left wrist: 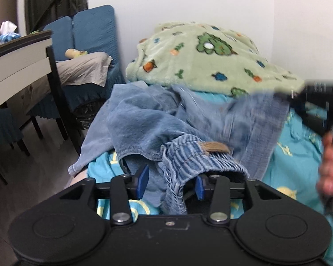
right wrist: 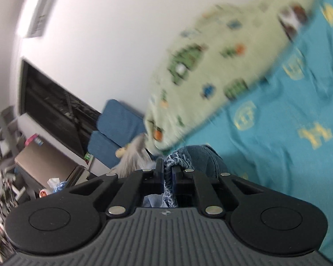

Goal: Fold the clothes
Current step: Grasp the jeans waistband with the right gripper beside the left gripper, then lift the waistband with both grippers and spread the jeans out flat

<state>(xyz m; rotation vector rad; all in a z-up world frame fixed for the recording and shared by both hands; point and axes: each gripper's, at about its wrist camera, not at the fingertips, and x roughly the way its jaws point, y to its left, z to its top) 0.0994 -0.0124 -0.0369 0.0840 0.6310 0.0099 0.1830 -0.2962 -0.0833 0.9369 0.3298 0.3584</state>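
left hand-held gripper (left wrist: 171,182) gapes around the jeans' (left wrist: 188,155) waistband, right hand-held gripper (right wrist: 168,174) pinches its edge, bedsheet (right wrist: 288,155) bare rightward.

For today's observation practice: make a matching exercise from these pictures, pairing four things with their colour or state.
Things:
1. fleece blanket
2. bedsheet
3. right tool
4. left tool

States:
A. turquoise with yellow prints
B. pads apart
C. pale green with cartoon prints
D. clamped on the denim waistband

Pairs: 1-C, 2-A, 3-D, 4-B
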